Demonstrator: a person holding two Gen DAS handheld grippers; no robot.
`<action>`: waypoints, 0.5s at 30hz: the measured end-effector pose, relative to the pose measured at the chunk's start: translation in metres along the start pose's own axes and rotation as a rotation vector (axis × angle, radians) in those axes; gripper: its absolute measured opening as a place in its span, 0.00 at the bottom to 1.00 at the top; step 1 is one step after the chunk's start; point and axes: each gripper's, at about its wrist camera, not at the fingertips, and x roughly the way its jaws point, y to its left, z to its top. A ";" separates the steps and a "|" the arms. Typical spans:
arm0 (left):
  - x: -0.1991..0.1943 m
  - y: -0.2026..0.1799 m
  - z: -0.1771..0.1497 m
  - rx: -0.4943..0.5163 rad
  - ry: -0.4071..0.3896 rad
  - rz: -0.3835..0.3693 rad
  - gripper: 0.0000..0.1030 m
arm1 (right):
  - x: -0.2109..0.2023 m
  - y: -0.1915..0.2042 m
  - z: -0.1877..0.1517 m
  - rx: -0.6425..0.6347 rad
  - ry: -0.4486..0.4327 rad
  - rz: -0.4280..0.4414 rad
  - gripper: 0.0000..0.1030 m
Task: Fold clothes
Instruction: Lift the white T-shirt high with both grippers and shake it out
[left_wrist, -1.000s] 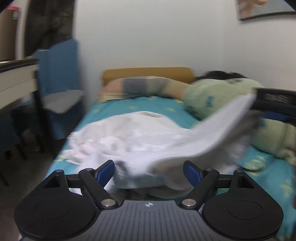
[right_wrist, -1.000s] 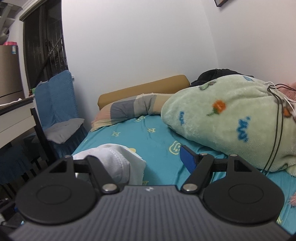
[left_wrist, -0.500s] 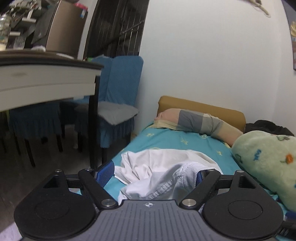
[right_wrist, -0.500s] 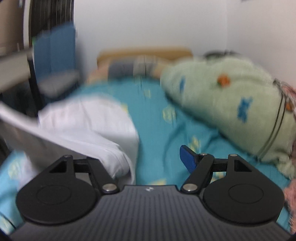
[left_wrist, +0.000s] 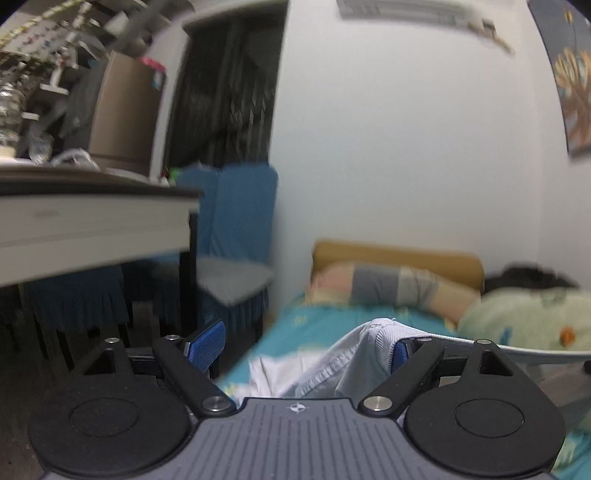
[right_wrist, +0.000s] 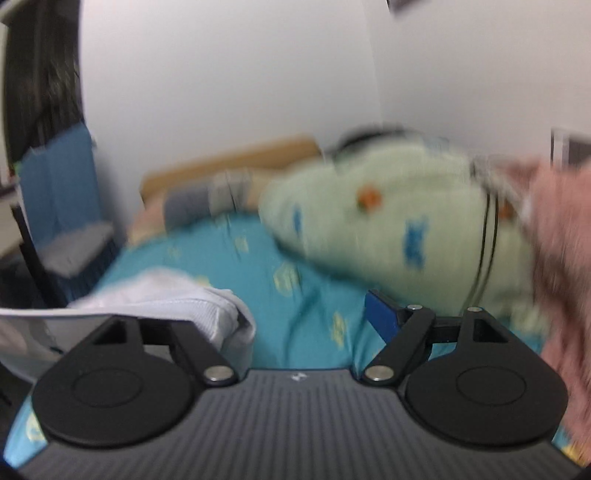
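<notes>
A white garment (left_wrist: 354, 354) with a ribbed hem hangs between my two grippers above the teal bed sheet (left_wrist: 314, 321). My left gripper (left_wrist: 303, 349) stands open; the hem is draped over its right finger and the left blue pad (left_wrist: 205, 345) is bare. From there a taut edge of the cloth runs off to the right. My right gripper (right_wrist: 301, 314) is open too. The white garment (right_wrist: 207, 306) covers its left finger, while the right blue pad (right_wrist: 380, 314) is free. Both views are blurred by motion.
A light green patterned blanket (right_wrist: 388, 221) is heaped on the bed's right side, with a pink fuzzy thing (right_wrist: 561, 240) beside it. A striped pillow (left_wrist: 391, 286) lies at the headboard. A desk (left_wrist: 92, 218) and blue-covered chairs (left_wrist: 236, 236) stand left of the bed.
The garment has come up off the bed and now stretches between the grippers. The left view swung left toward the desk; the right view swung right toward the blanket.
</notes>
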 end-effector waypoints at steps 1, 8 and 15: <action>-0.006 0.004 0.012 -0.025 -0.031 0.001 0.86 | -0.009 0.003 0.011 -0.006 -0.042 0.007 0.77; -0.082 0.025 0.134 -0.169 -0.244 -0.016 0.86 | -0.097 0.025 0.129 -0.056 -0.230 0.149 0.77; -0.204 0.038 0.267 -0.215 -0.432 -0.093 0.88 | -0.227 0.027 0.242 -0.024 -0.401 0.240 0.77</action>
